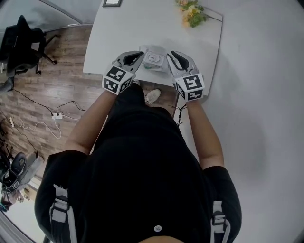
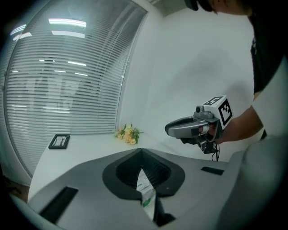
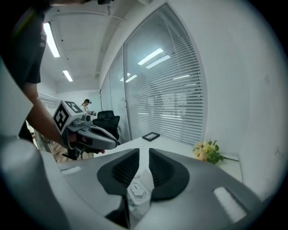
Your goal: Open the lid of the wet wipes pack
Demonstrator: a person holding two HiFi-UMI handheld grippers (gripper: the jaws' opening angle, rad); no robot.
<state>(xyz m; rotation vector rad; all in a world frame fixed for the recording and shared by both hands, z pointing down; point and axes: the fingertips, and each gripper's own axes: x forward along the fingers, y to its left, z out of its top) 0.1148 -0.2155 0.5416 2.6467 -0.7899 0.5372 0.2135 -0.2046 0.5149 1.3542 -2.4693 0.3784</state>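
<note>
The wet wipes pack (image 1: 153, 59) hangs in the air over the near edge of the white table (image 1: 133, 28), held between both grippers. My left gripper (image 1: 137, 58) grips its left end; in the left gripper view the jaws (image 2: 141, 155) are pinched on the pack's white and green edge (image 2: 146, 193). My right gripper (image 1: 171, 58) grips the right end. The right gripper view shows the pack (image 3: 137, 193) with its white plastic lid facing up, squeezed between the jaws (image 3: 144, 153). The lid looks closed. Each gripper shows in the other's view, the right gripper (image 2: 173, 129) and the left gripper (image 3: 110, 141).
A small bunch of yellow flowers (image 1: 191, 13) lies at the table's far right and a dark picture frame (image 1: 112, 3) at its far edge. Left of the table is wooden floor with cables (image 1: 57, 115) and a black office chair (image 1: 23, 45). Blinds cover the window behind.
</note>
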